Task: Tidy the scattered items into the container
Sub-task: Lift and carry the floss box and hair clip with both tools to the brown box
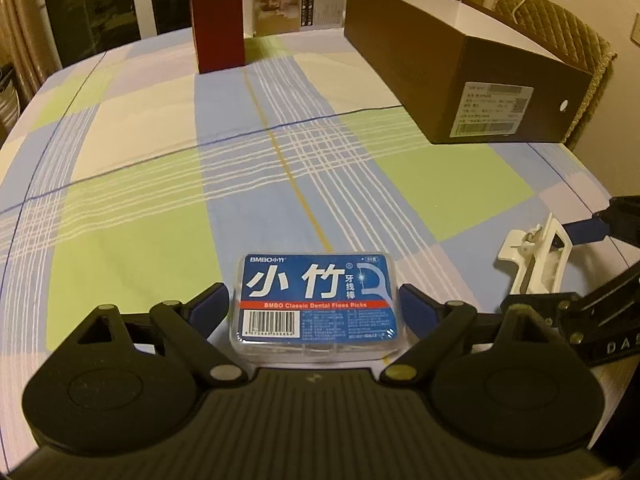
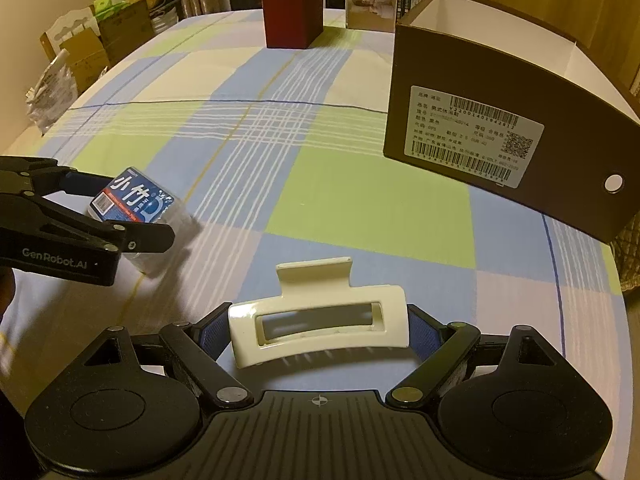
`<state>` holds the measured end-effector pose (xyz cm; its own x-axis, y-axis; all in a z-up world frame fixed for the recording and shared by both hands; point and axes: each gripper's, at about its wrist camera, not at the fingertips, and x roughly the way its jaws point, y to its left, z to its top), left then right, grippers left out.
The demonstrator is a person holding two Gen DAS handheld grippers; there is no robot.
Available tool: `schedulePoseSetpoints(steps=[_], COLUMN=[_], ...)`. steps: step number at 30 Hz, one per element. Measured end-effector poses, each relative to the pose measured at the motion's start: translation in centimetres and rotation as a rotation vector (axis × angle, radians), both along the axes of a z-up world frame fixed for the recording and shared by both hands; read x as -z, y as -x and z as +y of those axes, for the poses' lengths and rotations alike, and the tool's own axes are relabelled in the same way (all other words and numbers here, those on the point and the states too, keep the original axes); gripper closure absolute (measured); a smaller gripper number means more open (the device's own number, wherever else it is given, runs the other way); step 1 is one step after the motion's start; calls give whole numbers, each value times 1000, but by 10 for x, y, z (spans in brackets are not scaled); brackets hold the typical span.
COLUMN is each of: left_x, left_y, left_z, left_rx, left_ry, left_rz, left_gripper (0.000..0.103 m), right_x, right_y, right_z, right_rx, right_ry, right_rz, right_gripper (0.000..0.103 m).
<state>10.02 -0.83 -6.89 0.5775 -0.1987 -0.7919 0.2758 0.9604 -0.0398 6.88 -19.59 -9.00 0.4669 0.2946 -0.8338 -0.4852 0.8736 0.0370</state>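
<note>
Checked cloth [image 2: 352, 184] lies bare between tongs [image 2: 318, 330] and box [image 2: 500, 128].

Checked tablecloth [image 1: 160, 152]: brown box [image 1: 460, 68], red box [image 1: 218, 20], floss box [image 1: 316, 304], hair clip [image 2: 320, 324].

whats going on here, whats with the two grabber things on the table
A person is tidying a table with a handheld gripper in each hand. The left gripper straddles a blue box of dental floss picks, and the right gripper straddles a cream hair claw clip; whether either pair of jaws is pressing yet is hard to tell. Both items appear to be still down on the checked tablecloth. The open brown cardboard box stands further back, and nothing shows inside it from here.
</note>
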Motion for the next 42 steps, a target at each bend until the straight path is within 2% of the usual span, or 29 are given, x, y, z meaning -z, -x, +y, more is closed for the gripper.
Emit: schedulePoseSetpoints(steps=[2, 13, 21, 42], left_x=[0, -1, -13, -45], left_y=[-1, 3, 15, 48], left_z=[0, -5, -8, -22], left_rx=[0, 32, 57, 65], left_ry=[4, -45, -70, -51], left_rz=[6, 3, -23, -79], left_gripper=[19, 20, 20, 20], right_x=[0, -2, -10, -46], right_y=[-1, -3, 2, 24], right_z=[2, 3, 4, -9], right_rx=[0, 9, 21, 149], right_ry=[-1, -18, -27, -93], right_rz=[-2, -12, -28, -78], right_gripper=[13, 13, 13, 13])
